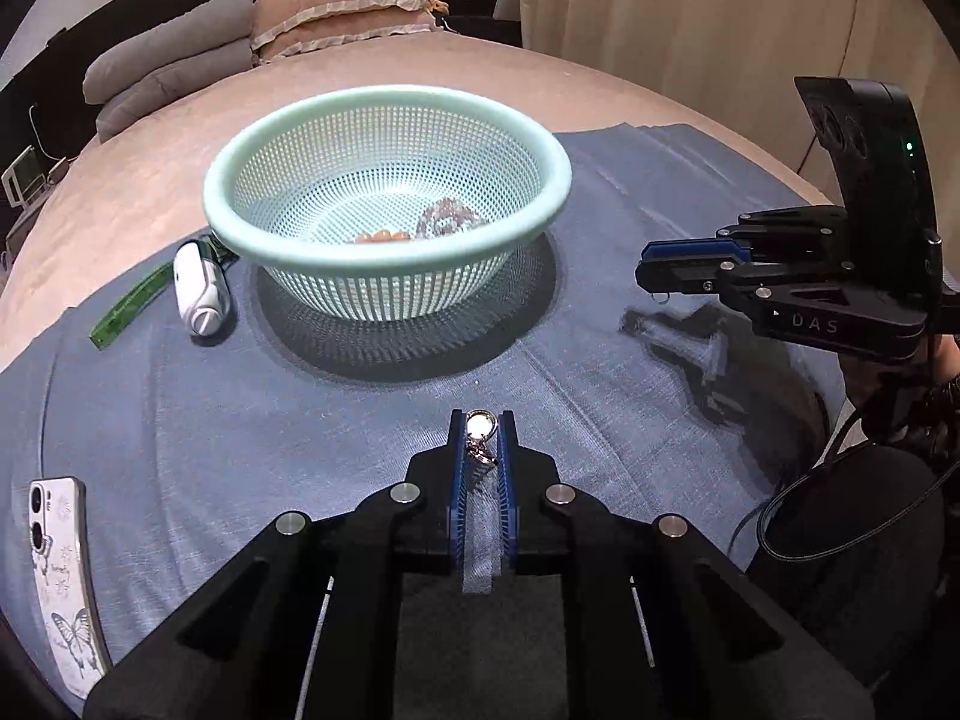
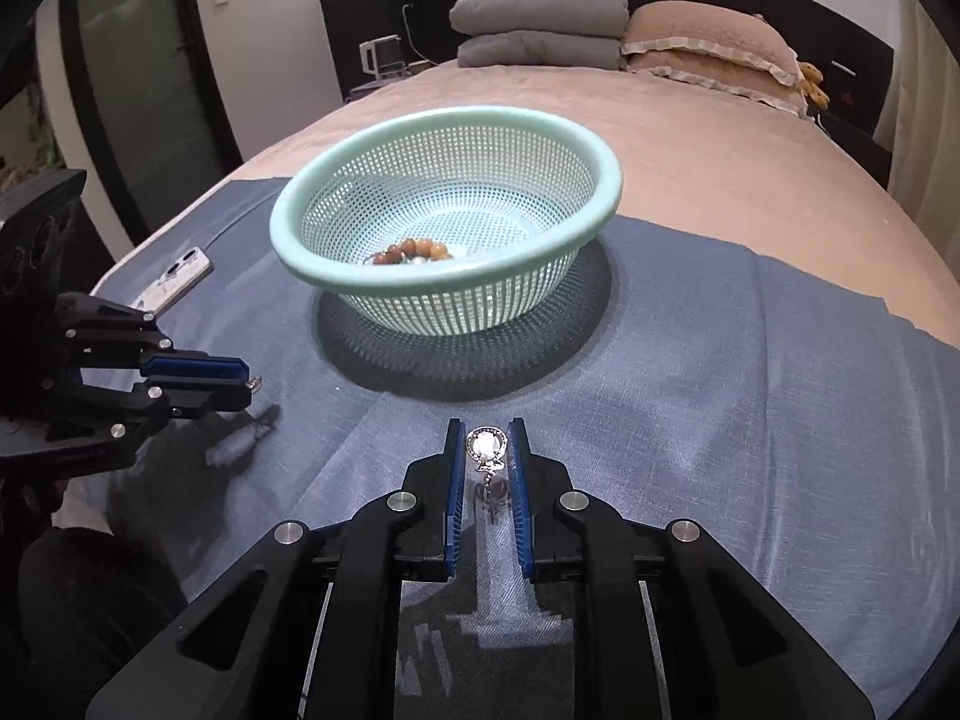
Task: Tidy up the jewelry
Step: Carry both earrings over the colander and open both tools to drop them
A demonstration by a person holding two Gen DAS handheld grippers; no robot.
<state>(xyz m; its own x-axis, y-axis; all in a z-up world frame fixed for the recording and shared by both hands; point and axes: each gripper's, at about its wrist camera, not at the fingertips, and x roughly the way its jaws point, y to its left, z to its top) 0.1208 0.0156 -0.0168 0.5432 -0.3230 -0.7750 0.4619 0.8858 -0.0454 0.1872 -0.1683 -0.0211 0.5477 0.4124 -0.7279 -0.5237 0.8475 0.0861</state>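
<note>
My left gripper (image 1: 482, 418) is shut on a small silver earring (image 1: 479, 427) with a pale stone, held at its fingertips above the blue cloth (image 1: 300, 420). Ahead stands a mint-green mesh basket (image 1: 384, 114) holding a brown bead bracelet (image 1: 381, 236) and a clear crystal bracelet (image 1: 447, 219). My right gripper (image 2: 487, 431) is shut on a second silver earring (image 2: 486, 449) with a pearl-like centre, in front of the basket (image 2: 444, 120). Each gripper shows in the other's view: the right gripper (image 1: 647, 269) to the right, the left gripper (image 2: 247, 383) to the left, both lifted off the cloth.
A phone in a butterfly case (image 1: 60, 576) lies at the cloth's left edge. A white oval device (image 1: 201, 288) and a green strip (image 1: 126, 312) lie left of the basket. Pillows (image 2: 714, 42) and folded grey bedding (image 2: 540, 18) sit at the bed's head.
</note>
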